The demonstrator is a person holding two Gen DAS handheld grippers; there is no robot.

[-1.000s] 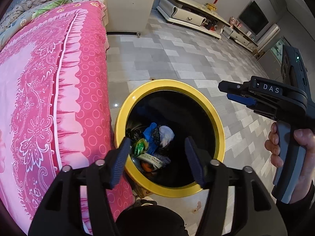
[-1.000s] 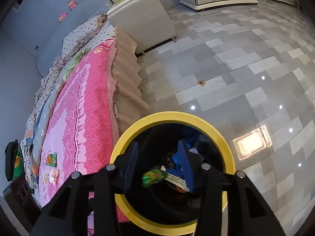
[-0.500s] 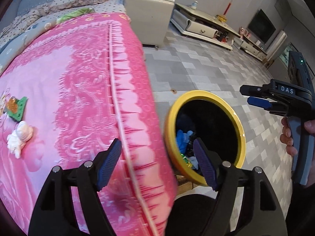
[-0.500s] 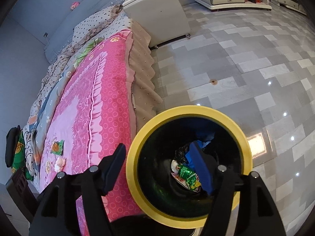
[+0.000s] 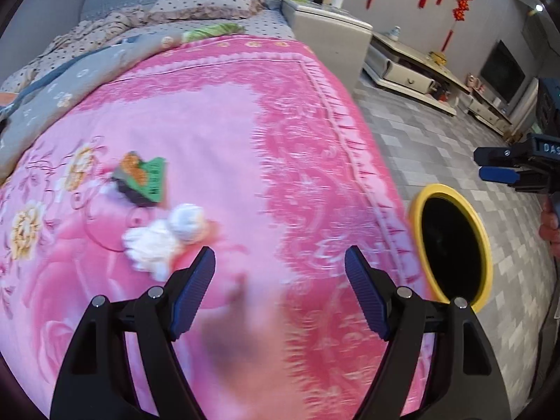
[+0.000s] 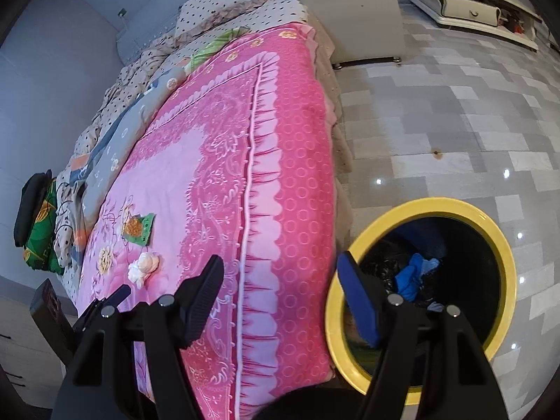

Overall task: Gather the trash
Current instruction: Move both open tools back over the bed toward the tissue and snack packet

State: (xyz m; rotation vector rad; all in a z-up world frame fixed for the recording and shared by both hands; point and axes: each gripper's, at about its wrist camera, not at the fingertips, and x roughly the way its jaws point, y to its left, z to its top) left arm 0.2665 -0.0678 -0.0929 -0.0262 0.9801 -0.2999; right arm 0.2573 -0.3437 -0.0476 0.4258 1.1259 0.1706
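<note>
Landmark: pink patterned bedspread [image 5: 217, 129].
Left gripper [image 5: 280, 294]: over the bedspread, fingers spread apart, holding nothing.
Right gripper [image 6: 280, 301]: over the bedspread's floor-side edge, fingers spread apart, holding nothing.
Trash: crumpled white tissue [image 5: 164, 238] and green snack wrapper [image 5: 141, 178], close together on the bedspread.
Bin: yellow-rimmed round black trash bin [image 6: 504, 245] on the floor, just beside the bedspread.

The bed [image 5: 217, 147] wears a pink blanket [image 5: 297, 112]; a green wrapper [image 5: 141, 178] and crumpled white tissue [image 5: 164, 241] lie on it, just beyond the left fingers [image 5: 194, 297]; a yellow-rimmed bin [image 6: 504, 255] stands on the tiled floor [image 6: 455, 122].
</note>
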